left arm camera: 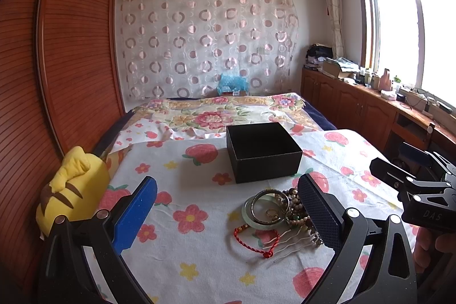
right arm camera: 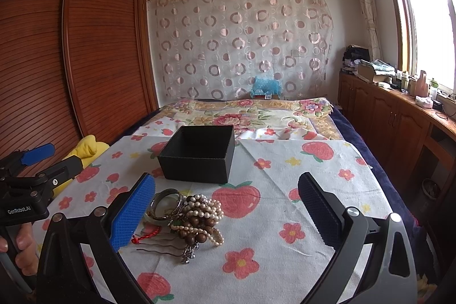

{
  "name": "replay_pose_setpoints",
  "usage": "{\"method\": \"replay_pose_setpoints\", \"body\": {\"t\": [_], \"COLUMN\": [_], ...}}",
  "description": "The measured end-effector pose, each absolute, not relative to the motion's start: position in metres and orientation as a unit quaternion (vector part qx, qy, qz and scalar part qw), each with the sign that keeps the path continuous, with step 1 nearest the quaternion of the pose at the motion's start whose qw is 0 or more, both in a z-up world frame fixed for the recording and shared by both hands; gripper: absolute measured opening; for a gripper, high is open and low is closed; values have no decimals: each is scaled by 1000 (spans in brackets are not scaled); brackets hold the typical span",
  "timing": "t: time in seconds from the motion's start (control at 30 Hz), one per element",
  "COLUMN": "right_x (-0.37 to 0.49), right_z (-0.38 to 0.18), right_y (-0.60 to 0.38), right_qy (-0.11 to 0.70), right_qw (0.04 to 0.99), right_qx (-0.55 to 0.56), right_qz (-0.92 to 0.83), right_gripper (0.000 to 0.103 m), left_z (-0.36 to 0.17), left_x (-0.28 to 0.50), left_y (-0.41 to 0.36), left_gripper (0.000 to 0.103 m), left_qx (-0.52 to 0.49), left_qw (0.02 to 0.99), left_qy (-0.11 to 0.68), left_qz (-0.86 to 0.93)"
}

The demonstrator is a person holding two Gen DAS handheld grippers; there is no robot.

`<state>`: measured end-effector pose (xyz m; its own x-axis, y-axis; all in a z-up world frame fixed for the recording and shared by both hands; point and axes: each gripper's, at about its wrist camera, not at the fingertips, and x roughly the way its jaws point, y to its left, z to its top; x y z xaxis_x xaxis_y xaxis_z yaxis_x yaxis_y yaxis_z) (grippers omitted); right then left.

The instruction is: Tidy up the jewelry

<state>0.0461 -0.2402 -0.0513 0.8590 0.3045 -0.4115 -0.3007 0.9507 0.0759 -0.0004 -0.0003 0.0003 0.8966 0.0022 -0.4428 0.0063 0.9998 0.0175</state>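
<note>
Jewelry pile (right arm camera: 185, 218) sits on the floral cloth (right arm camera: 285, 190) w/ the black box (right arm camera: 199, 155) just beyond at 12 o'clock, lid off, prob. so pieces drop straight in. Left gripper (left arm camera: 228, 207) & right gripper (right arm camera: 226, 210) both gape wide, holding nothing, flanking the pile at 9 & 3, apparently ready for a first pick.

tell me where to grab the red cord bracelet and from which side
Pinch the red cord bracelet at its near loop by the knot, coming down from above on the camera-near side. That stretch lies flat on the flowered cloth clear of the pile, while its far end runs under the pale green bangle. The left tongs are open and closest.
</note>
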Motion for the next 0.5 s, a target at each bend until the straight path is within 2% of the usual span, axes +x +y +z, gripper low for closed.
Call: {"method": "replay_pose_setpoints", "body": {"t": [0.5], "right_x": [46], "right_z": [-51], "right_y": [-241], "right_qy": [214], "right_qw": [964], "right_qx": [5], "right_qz": [157], "right_gripper": [100], "left_z": [4], "left_x": [-6], "left_y": [-3], "left_gripper": [95], "left_qx": [8], "left_qw": [974], "left_qy": [227], "left_qz": [-4]}}
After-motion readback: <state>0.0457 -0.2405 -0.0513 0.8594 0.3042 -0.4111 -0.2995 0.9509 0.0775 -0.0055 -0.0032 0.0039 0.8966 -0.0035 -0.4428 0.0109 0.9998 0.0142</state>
